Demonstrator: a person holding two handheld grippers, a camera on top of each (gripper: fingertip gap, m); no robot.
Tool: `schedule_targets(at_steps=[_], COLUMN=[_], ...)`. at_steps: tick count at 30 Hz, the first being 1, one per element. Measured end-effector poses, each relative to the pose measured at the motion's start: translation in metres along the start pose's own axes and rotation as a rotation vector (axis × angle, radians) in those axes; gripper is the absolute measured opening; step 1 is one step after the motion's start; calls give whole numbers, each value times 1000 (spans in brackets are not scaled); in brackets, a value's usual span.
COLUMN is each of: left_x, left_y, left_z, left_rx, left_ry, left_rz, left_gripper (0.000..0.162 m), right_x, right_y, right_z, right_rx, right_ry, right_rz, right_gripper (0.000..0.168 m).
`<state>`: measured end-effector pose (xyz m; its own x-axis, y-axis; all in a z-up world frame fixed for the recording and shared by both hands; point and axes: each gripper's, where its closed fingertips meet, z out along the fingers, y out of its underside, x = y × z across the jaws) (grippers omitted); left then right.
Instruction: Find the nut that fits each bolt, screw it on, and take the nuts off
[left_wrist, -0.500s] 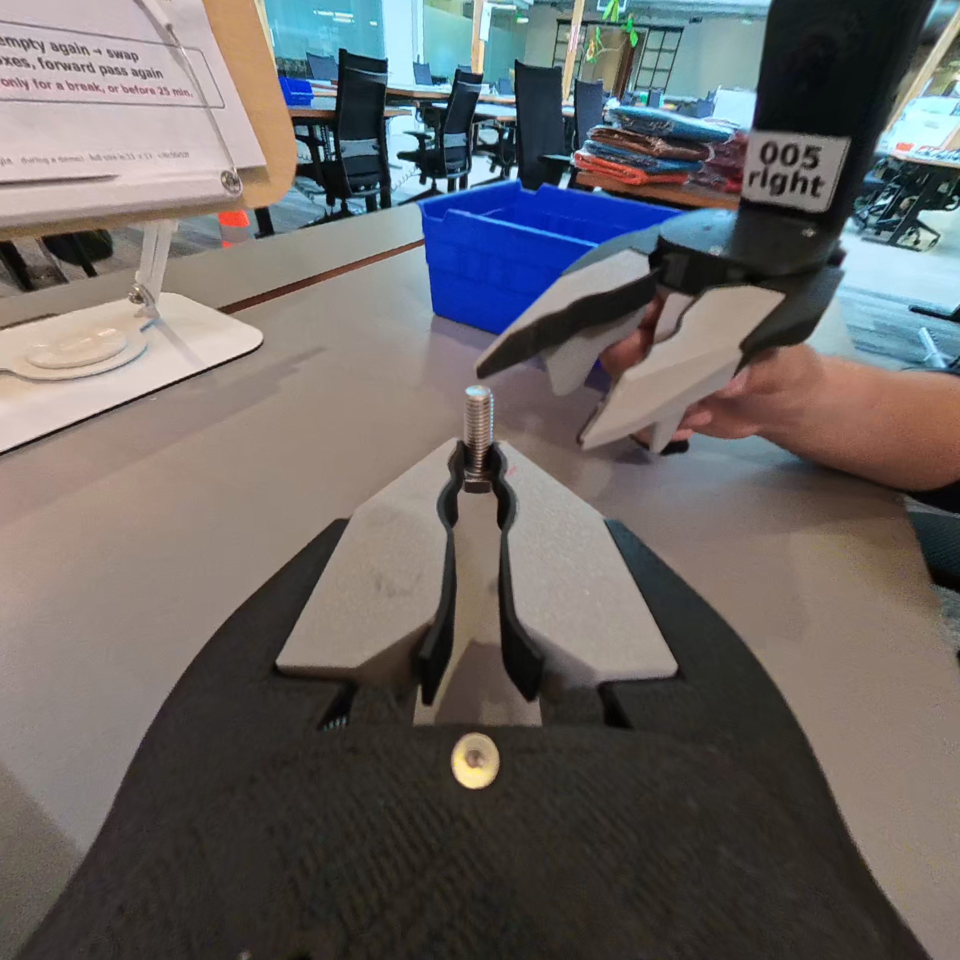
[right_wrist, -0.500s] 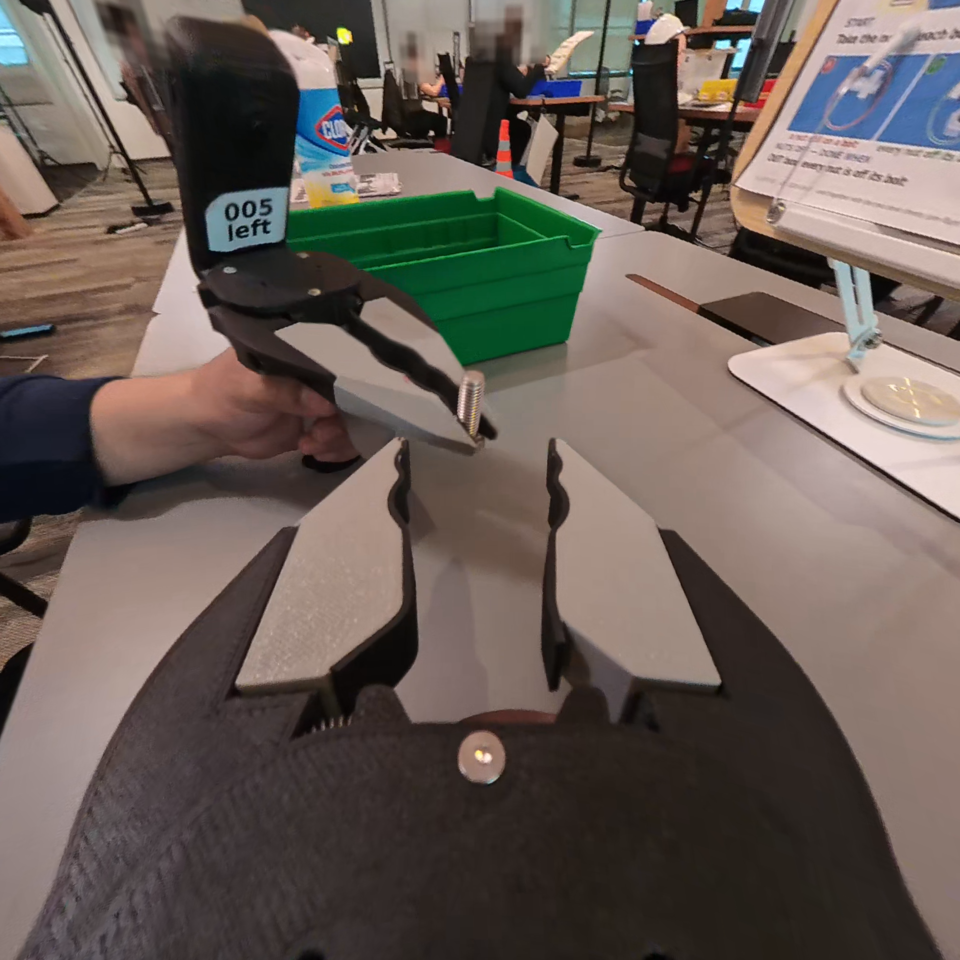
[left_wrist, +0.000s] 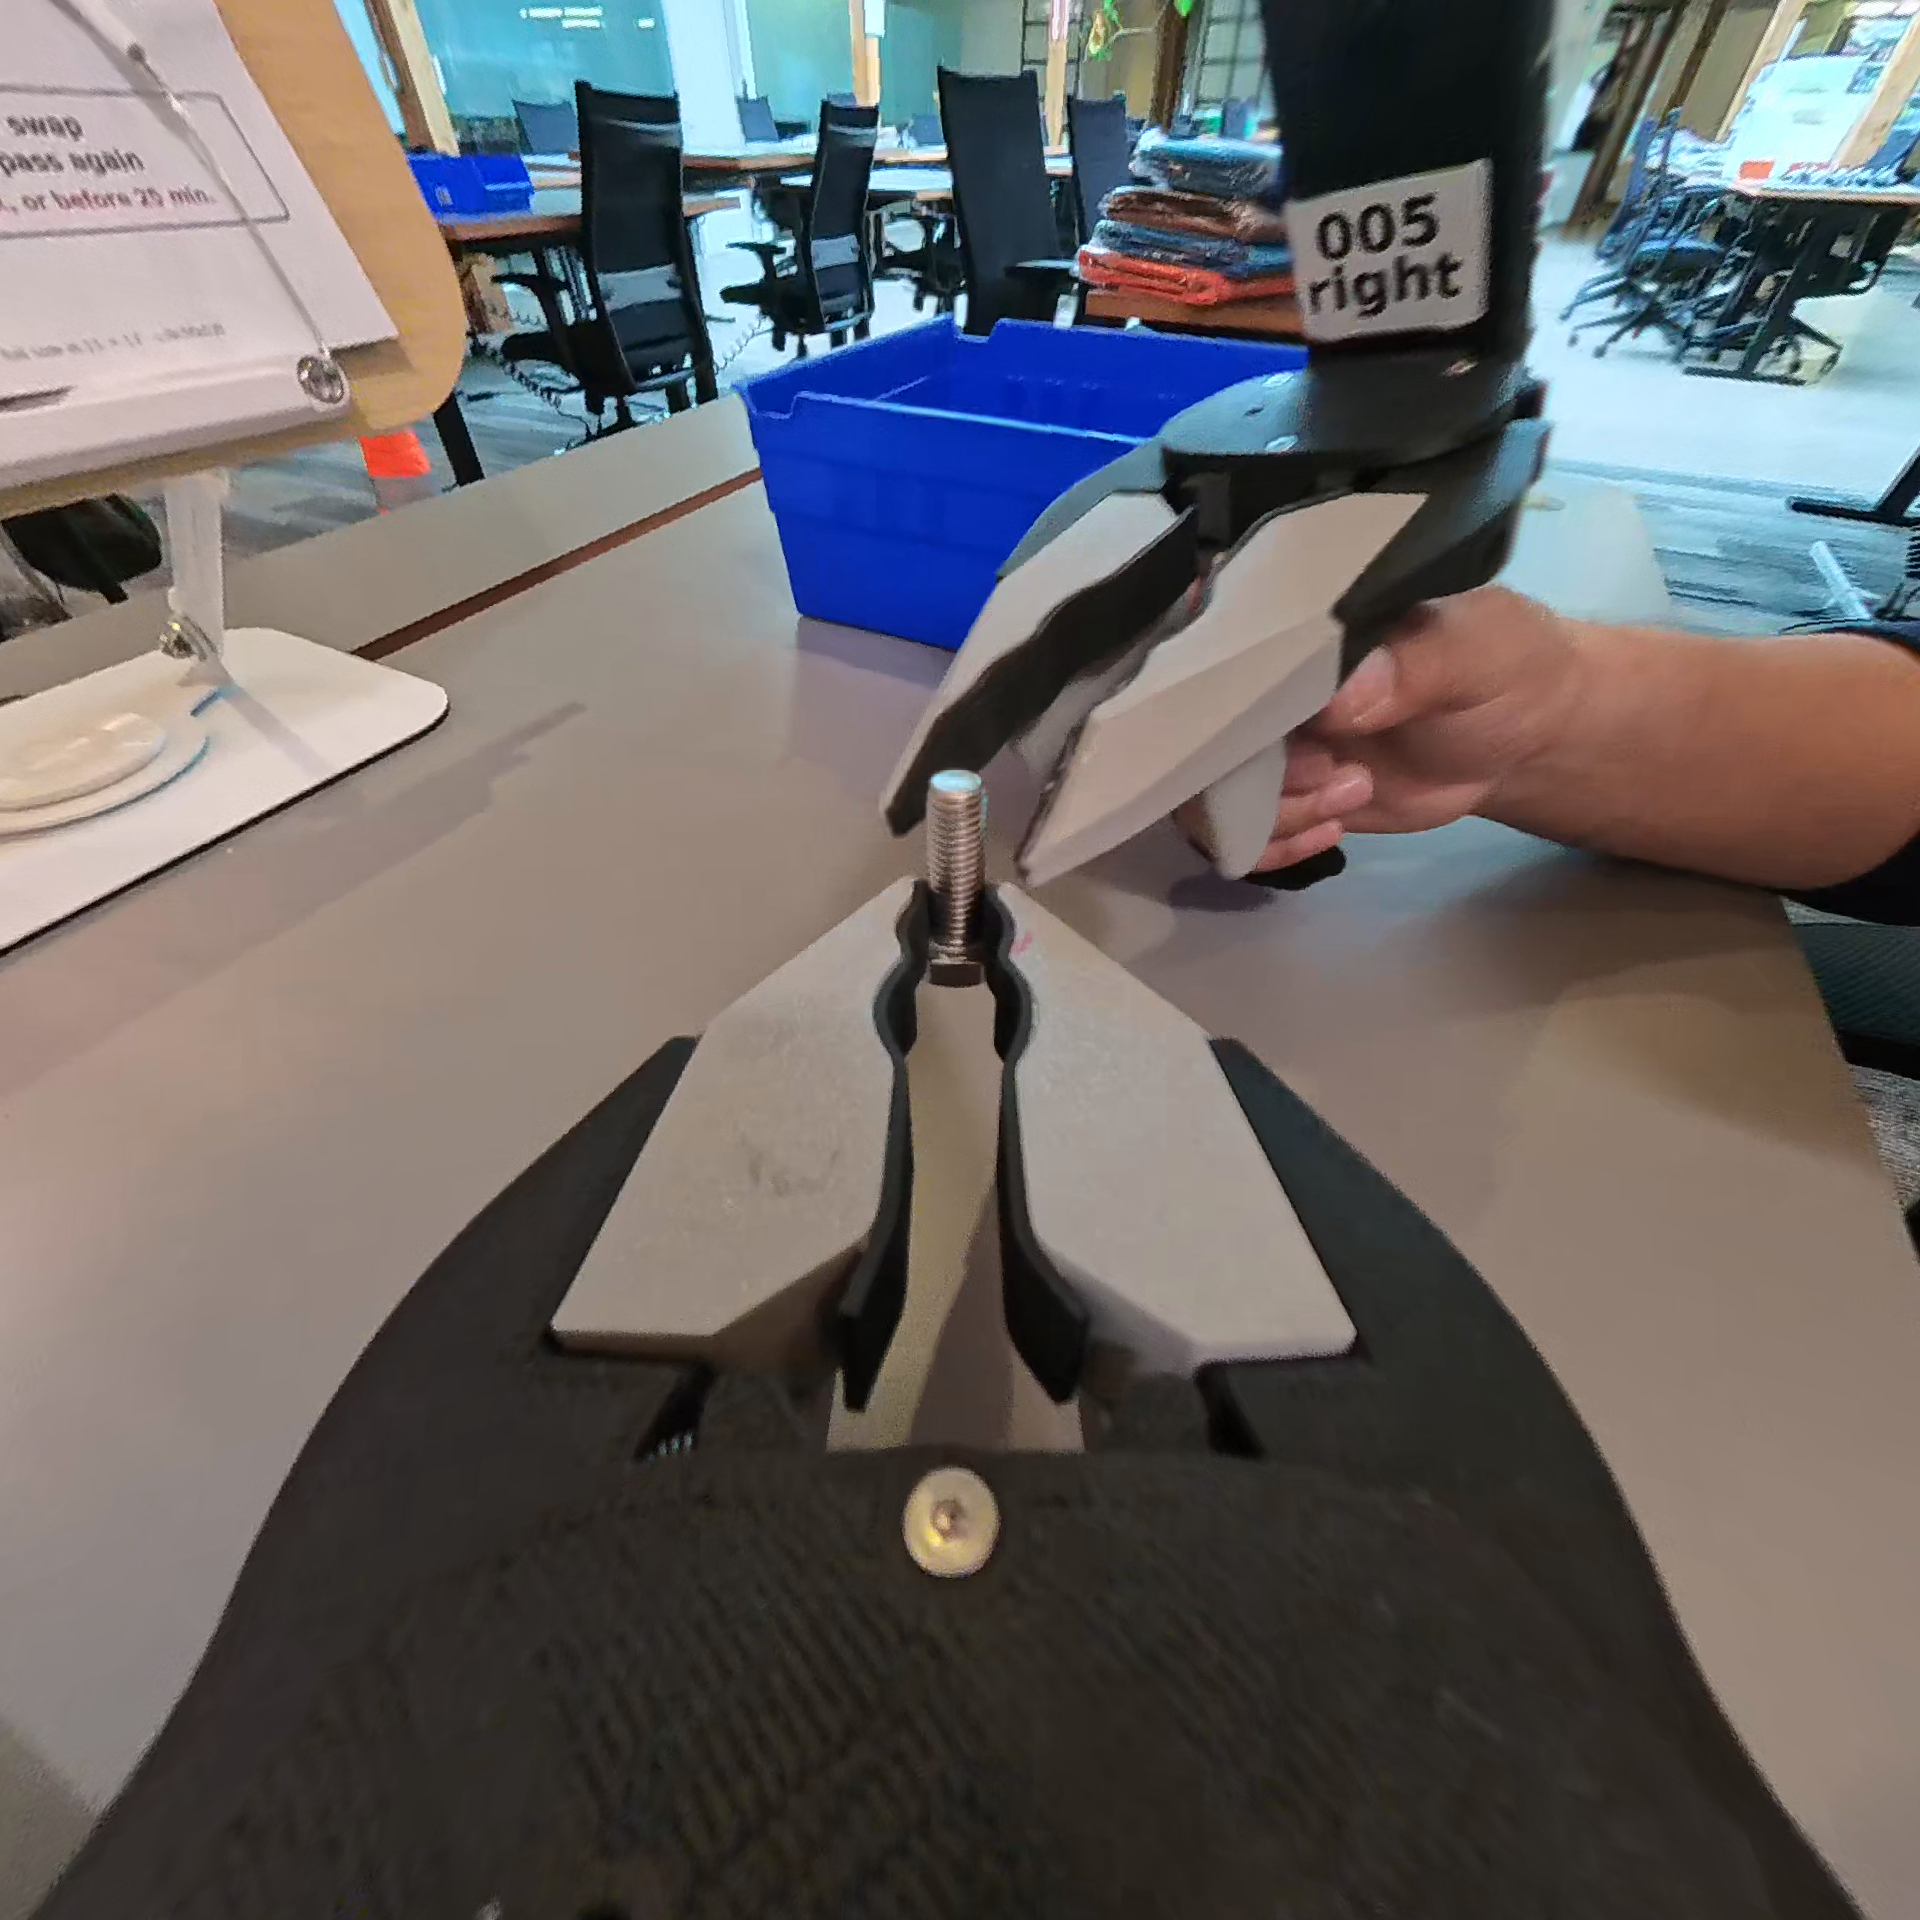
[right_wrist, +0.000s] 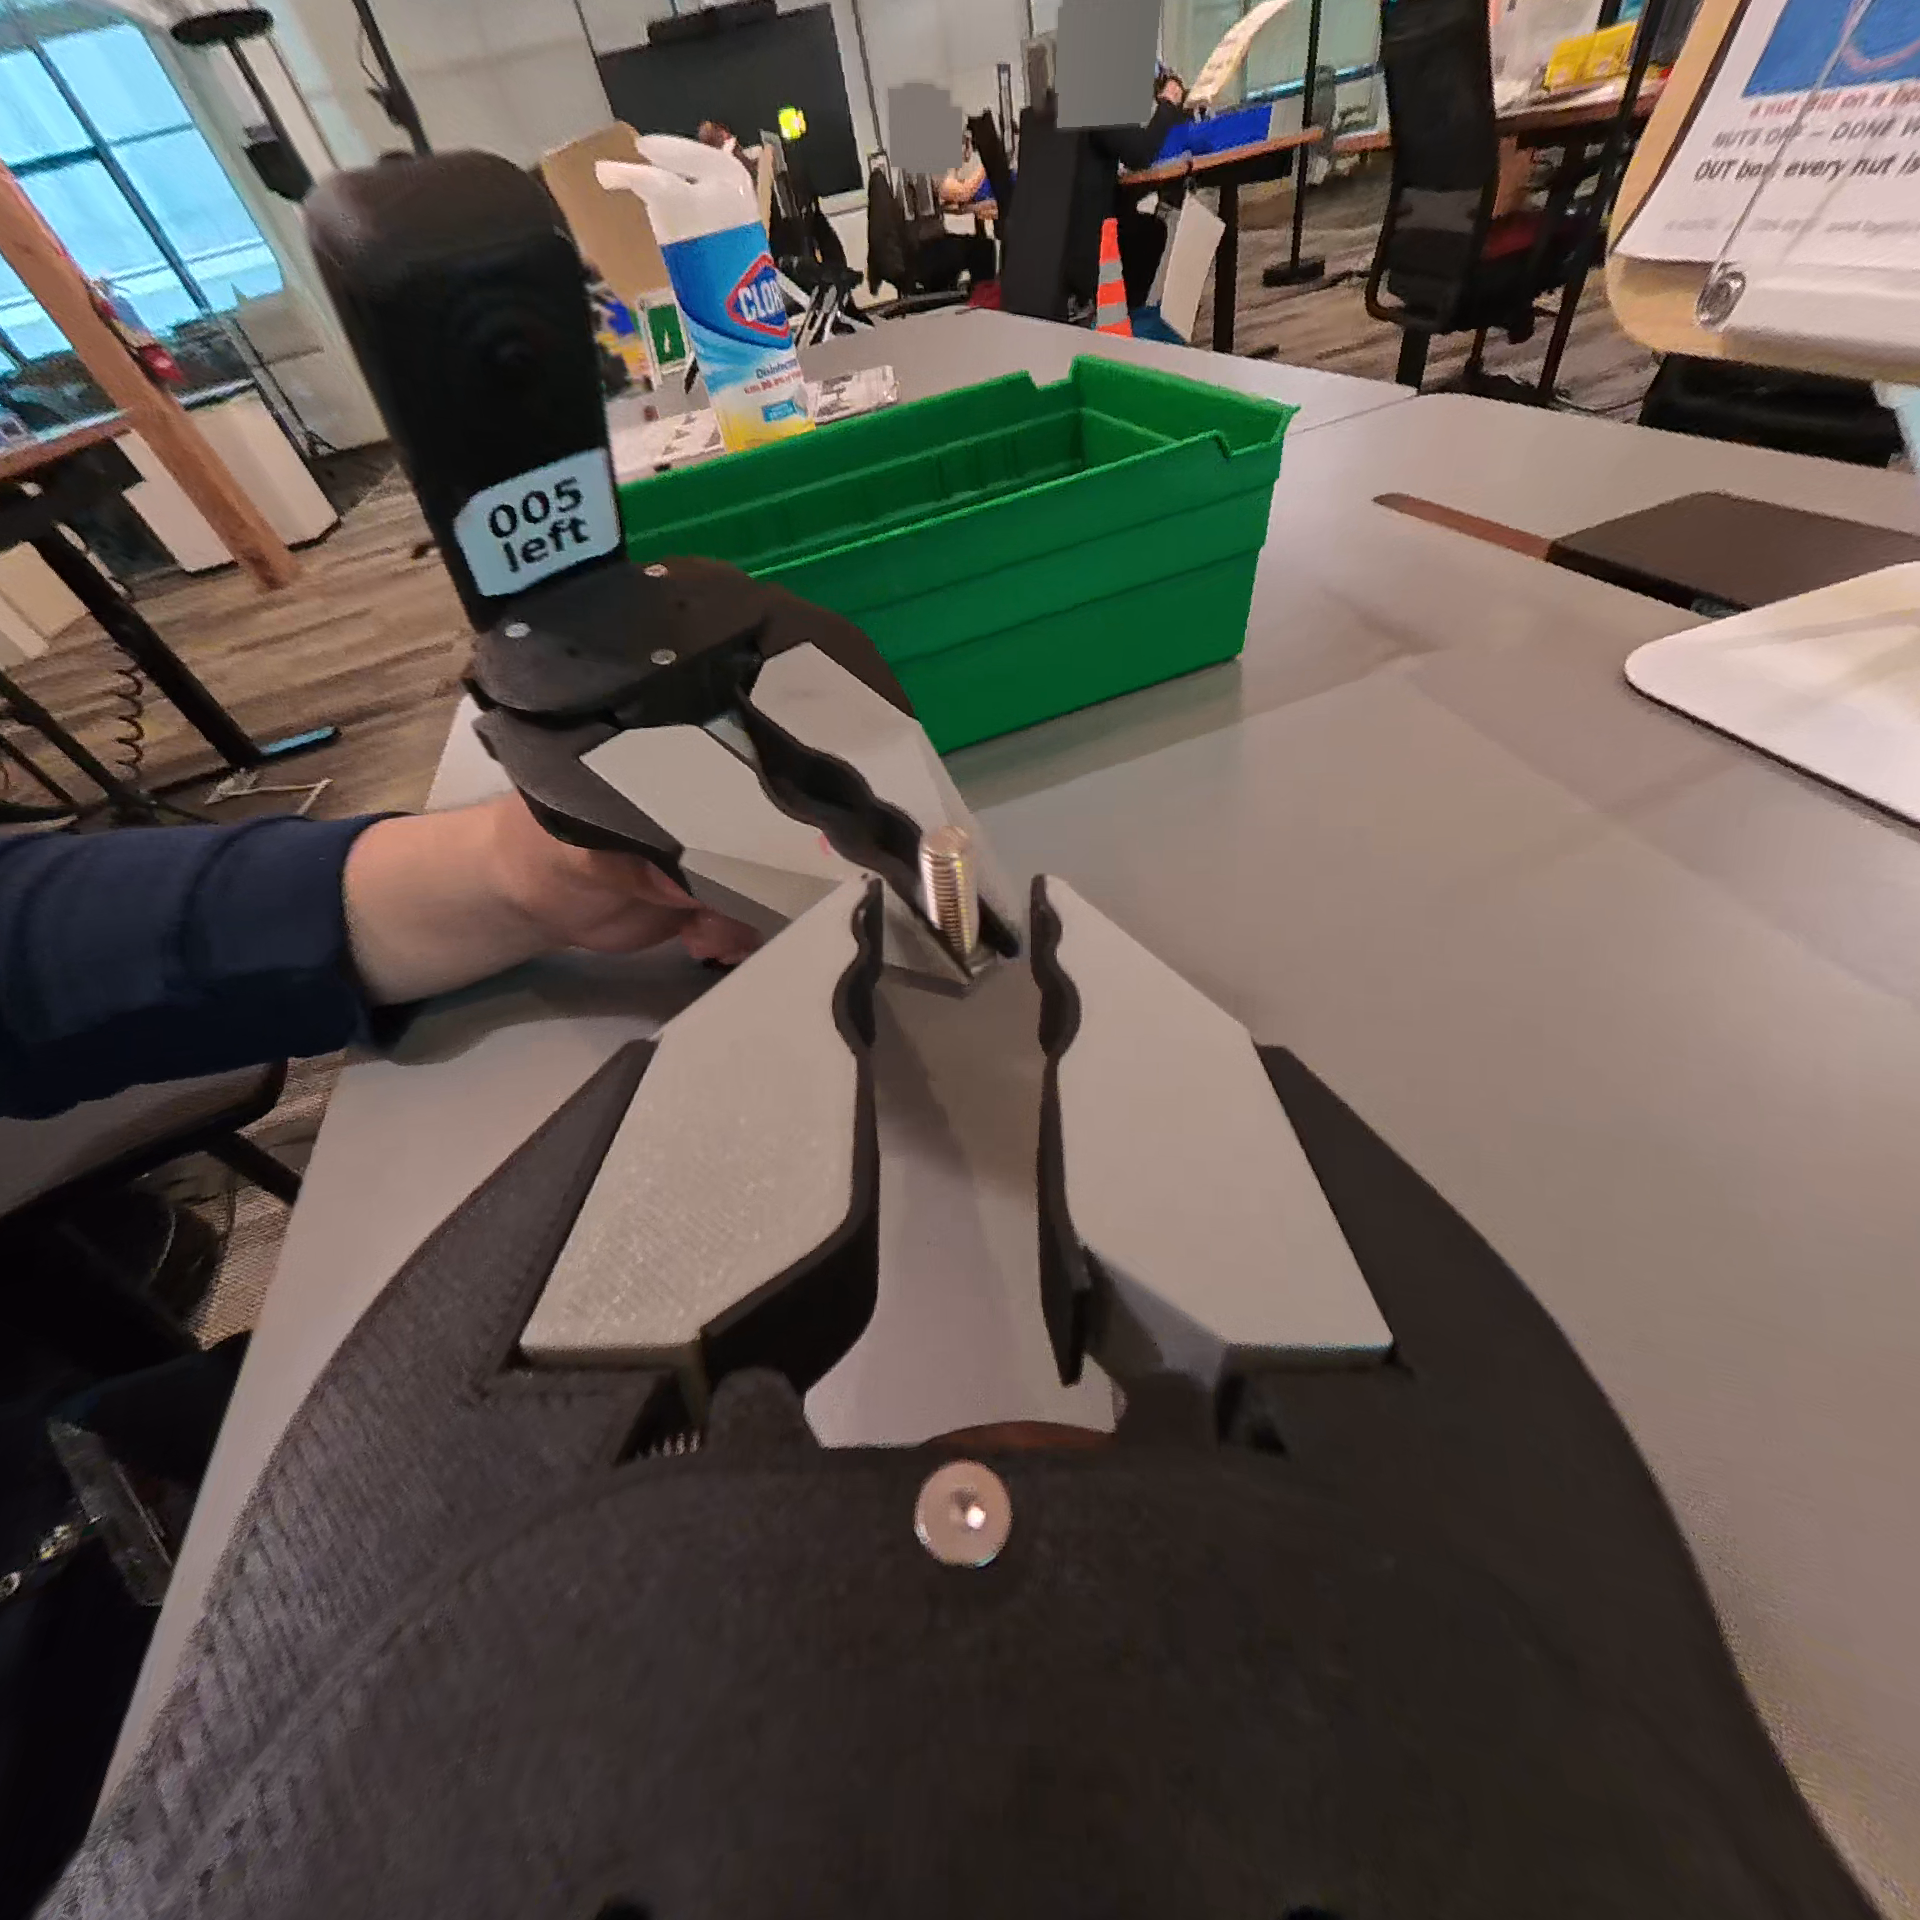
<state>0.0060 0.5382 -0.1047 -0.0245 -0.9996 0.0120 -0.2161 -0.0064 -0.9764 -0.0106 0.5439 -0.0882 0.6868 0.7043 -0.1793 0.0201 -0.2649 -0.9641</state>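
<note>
A silver bolt (left_wrist: 956, 862) stands upright, thread up, clamped by its head between the tips of my left gripper (left_wrist: 956, 920), which is shut on it just above the grey table (left_wrist: 520, 987). My right gripper (right_wrist: 954, 899) is open with a narrow gap and empty. Its fingertips flank the bolt (right_wrist: 948, 878) on either side without clearly touching it. In the left wrist view the right gripper (left_wrist: 966, 844) comes in from the right, angled down, tips around the bolt's top. In the right wrist view the left gripper (right_wrist: 987, 945) comes in from the left. No nut is in view.
A blue bin (left_wrist: 935, 499) stands behind the bolt in the left wrist view. A green bin (right_wrist: 1039, 603) stands behind it in the right wrist view, with a spray bottle (right_wrist: 738, 312) beyond. An instruction sign on a white stand base (left_wrist: 260, 717) sits at the left. A hand holds each gripper. Left and right tips are no more than a few centimetres apart.
My right gripper has moved in to the bolt and its jaws have narrowed to about half their gap. My left gripper still holds the bolt upright.
</note>
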Motion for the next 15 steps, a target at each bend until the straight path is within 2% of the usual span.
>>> schedule_targets(at_steps=[1,3,9,12,15], left_x=[1,4,4,-2,-11], left_y=[-1,1,5,6,10], left_z=[0,2,6,6,3], left_rx=[6,-3,-25,-34,-61], left_ry=[3,15,-4,-46,-93], left_rz=[2,0,3,-1,-19], left_gripper=[7,7,9,24,30], right_x=[0,-3,2,23,43], right_y=[-1,-2,4,10,36], right_z=[0,1,2,-4,-7], right_rx=[10,30,1,-42,-188], right_ry=[-3,-32,-3,102,178], right_rz=[2,25,44,-2,-34], right_gripper=[25,8,7,7,7])
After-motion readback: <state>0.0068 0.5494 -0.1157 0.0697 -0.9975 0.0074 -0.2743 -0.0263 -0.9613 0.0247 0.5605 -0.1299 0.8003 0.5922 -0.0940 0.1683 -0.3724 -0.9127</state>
